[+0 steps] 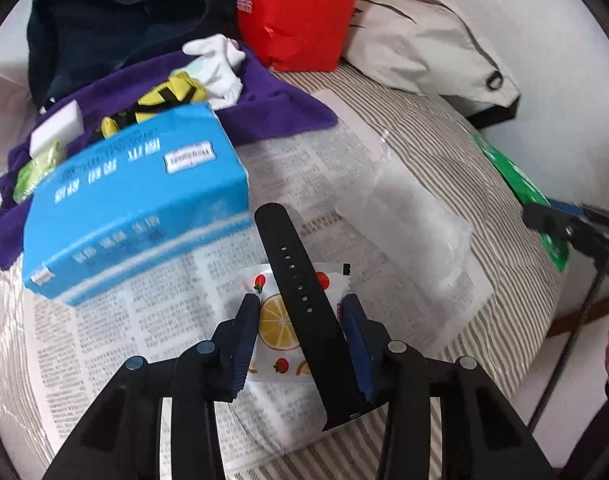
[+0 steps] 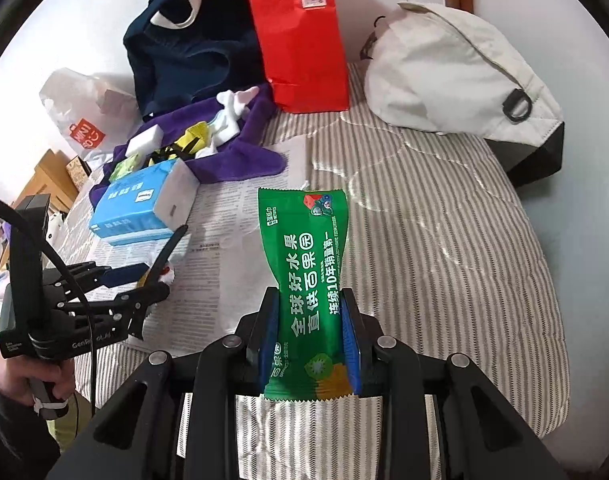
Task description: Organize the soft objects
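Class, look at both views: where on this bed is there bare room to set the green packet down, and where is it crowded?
Free: the striped quilt between the green packet, the beige bag and the red bag. Also the newspaper strip beside the blue tissue pack. Crowded: the purple towel, piled with small items, and around the black strap.

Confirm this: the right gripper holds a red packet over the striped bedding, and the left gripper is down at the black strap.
Wrong colour. The packet in the right gripper is green, as the right wrist view shows. The rest stands: striped bedding below, left gripper at the black strap.
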The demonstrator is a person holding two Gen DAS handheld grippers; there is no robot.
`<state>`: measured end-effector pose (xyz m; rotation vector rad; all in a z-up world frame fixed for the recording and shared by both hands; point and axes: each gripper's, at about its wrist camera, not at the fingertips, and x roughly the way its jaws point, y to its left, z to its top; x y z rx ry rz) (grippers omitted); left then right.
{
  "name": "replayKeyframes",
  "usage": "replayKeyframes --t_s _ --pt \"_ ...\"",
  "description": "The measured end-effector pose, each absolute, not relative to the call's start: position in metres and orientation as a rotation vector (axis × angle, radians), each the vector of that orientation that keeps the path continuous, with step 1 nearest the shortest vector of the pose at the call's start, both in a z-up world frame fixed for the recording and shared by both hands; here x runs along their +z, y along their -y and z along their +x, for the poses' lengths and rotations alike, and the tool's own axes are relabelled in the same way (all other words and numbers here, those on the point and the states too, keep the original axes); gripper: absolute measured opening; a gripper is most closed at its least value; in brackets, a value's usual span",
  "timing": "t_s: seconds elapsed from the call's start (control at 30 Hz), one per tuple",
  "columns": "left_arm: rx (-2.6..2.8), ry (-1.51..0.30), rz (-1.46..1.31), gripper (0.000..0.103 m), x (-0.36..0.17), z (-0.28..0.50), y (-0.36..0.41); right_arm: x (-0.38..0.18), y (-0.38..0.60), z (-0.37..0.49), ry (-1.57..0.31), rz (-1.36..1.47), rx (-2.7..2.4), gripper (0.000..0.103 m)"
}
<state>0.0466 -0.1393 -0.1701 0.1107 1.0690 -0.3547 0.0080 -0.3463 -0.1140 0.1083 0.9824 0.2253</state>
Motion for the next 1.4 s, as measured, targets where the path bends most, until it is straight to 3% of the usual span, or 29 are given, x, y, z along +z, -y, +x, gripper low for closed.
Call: replayKeyframes --t_s 0.27,0.5,0.57,0.7,1.03,1.4 --pt "-0.282 -1.087 0.125 0.050 -0.176 0.036 0.109 -0.117 0.337 0.008 -0.992 0.113 0.241 0.029" --pt "-0.302 -1.067 0.111 0.049 -0.173 0.037 0.111 -0.116 0.329 0.007 -0.990 0.106 0.251 0.029" --pt "-0.305 -1.070 0.130 0.043 -0.175 0.036 0.119 -0.116 0.328 0.007 -0.992 0.104 0.251 0.029" --pt "-0.284 -1.045 0.153 0.020 -0.177 0.037 0.125 -0.119 0.329 0.007 -1.001 0.102 0.245 0.029" --pt "-0.272 -1.047 0.106 0.023 -0.178 0.040 0.119 -0.120 0.329 0.008 -1.009 0.101 0.242 0.029" --pt "-0.310 -1.044 0.014 0.020 -0.166 0.043 0.105 -0.121 0.314 0.010 -1.008 0.094 0.264 0.029"
